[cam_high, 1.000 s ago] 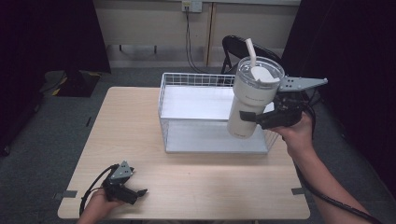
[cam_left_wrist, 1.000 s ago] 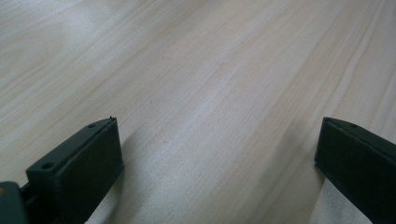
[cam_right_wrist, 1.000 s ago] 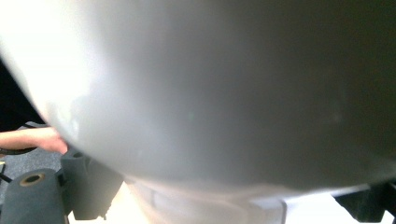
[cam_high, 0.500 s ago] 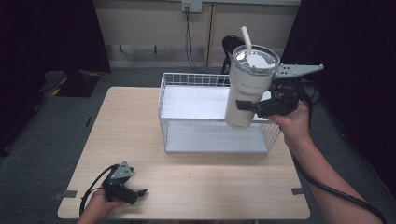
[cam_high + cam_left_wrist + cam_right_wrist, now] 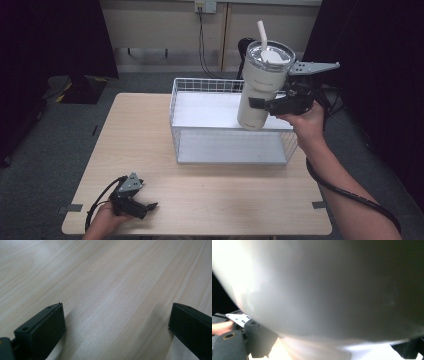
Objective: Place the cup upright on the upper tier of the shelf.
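Observation:
A cream tumbler with a clear lid and a white straw hangs tilted in the air over the right part of the white wire basket. My right gripper is shut on its lower body from the right side. The tumbler's pale wall sits very close in the right gripper view, between the dark jaws at the bottom corners. My left gripper rests on the wooden table at the front left, held by a hand. Its jaws stand wide apart over bare wood, nothing between them.
The basket has a white floor and stands at the back right of the table. A cable trails from the right gripper along the forearm. Behind the table are a dark chair, a wall with hanging cords and black curtains on both sides.
The right gripper has carried the tumbler upward and a little away from the person, above the basket. The left gripper has stayed in place on the table.

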A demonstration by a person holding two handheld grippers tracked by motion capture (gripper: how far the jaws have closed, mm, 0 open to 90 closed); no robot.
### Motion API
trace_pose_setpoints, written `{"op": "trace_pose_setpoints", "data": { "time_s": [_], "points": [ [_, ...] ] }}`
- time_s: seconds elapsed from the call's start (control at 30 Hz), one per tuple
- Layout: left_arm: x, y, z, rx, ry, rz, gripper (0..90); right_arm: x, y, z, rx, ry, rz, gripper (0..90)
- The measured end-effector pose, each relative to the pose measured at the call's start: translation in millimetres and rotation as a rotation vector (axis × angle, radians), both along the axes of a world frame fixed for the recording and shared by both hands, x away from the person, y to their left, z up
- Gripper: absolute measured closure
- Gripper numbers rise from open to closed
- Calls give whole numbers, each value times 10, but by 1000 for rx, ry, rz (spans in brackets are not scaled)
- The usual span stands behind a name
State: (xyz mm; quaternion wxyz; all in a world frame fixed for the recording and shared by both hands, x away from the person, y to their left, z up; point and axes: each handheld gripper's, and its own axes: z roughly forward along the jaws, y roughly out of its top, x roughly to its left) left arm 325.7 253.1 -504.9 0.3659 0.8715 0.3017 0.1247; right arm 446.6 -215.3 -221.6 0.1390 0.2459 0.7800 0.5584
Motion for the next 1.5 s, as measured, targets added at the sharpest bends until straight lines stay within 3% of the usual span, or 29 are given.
{"op": "trace_pose_setpoints", "data": {
  "time_s": [0.17, 0.73, 1.5],
  "points": [
    [0, 0, 0, 0, 0, 0, 1, 52, 18, 1, -14, -4, -13, 106],
    [1, 2, 2, 0, 1, -2, 1, 239, 53, -47, 6, 1, -68, 106],
    [0, 1, 2, -1, 3, -3, 1, 458, 105, -138, -34, -2, -139, 106]
  ]
}}
